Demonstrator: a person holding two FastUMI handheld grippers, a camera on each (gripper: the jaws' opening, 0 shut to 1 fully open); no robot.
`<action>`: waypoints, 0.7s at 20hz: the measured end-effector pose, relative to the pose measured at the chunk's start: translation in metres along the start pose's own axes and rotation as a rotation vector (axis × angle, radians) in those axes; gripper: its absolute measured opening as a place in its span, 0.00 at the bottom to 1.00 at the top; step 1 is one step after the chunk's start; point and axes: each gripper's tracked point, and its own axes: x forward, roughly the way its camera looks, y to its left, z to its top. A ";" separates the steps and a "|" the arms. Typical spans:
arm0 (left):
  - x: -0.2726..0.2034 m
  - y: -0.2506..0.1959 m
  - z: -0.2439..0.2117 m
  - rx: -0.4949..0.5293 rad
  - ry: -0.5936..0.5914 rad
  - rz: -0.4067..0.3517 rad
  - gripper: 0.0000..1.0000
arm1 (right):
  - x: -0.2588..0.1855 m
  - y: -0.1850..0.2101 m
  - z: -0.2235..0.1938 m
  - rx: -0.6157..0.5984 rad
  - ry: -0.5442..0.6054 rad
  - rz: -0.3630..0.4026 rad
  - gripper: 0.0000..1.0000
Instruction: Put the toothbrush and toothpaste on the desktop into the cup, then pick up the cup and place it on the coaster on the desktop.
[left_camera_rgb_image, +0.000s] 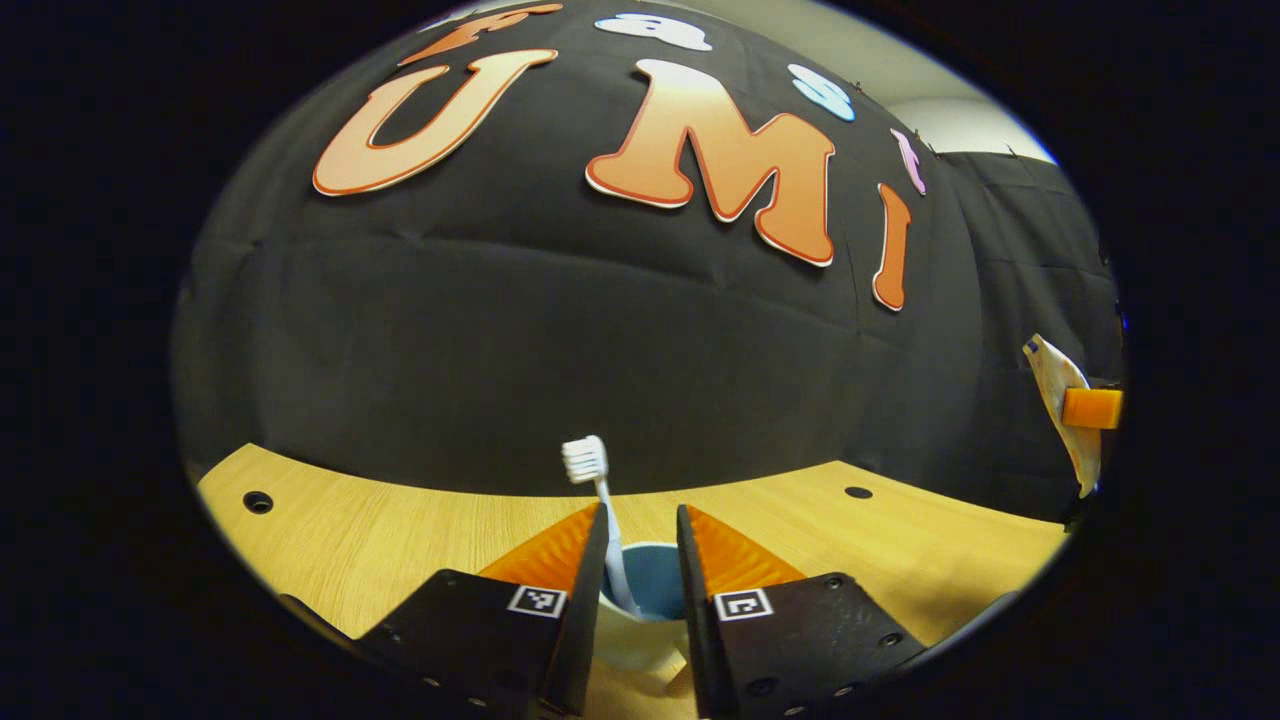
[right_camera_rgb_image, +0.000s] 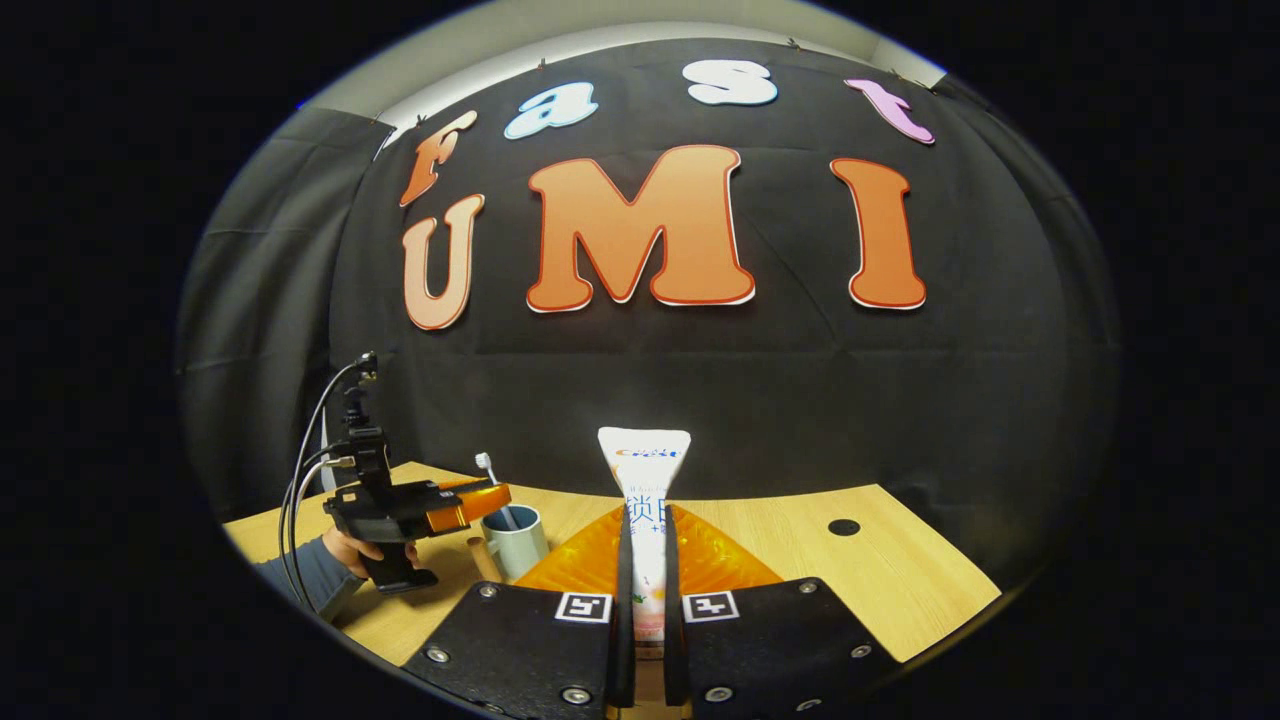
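Left gripper view: the left gripper (left_camera_rgb_image: 640, 545) sits just above the cup (left_camera_rgb_image: 648, 600), its fingers spread apart with a clear gap between them, gripping nothing. The toothbrush (left_camera_rgb_image: 598, 505) stands in the cup, head up, handle leaning against the inner side of the left-hand finger in that view; whether it presses there or merely touches cannot be told. The cup rests on the wooden table (left_camera_rgb_image: 350, 540). At the far right edge of the same view the toothpaste (left_camera_rgb_image: 1062, 400) appears, held well apart from the cup. Right gripper view: the right gripper (right_camera_rgb_image: 646, 560) is closed on the toothpaste, both fingers pressing its sides; the tube stands upright, crimped end up, above the table. Farther off to the left in this view, a hand (right_camera_rgb_image: 352, 550) holds the left gripper over the cup, with the toothbrush head showing above it. Coaster: cannot be made out with certainty.
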 end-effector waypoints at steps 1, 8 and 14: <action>-0.007 0.000 0.000 0.012 0.006 0.008 0.45 | 0.000 0.005 0.001 0.002 -0.004 0.009 0.12; -0.058 0.006 0.012 0.043 0.034 0.084 0.98 | 0.011 0.025 0.023 -0.057 -0.133 0.064 0.12; -0.103 0.019 0.015 0.052 0.008 0.194 0.97 | 0.028 0.049 0.046 -0.013 -0.247 0.144 0.11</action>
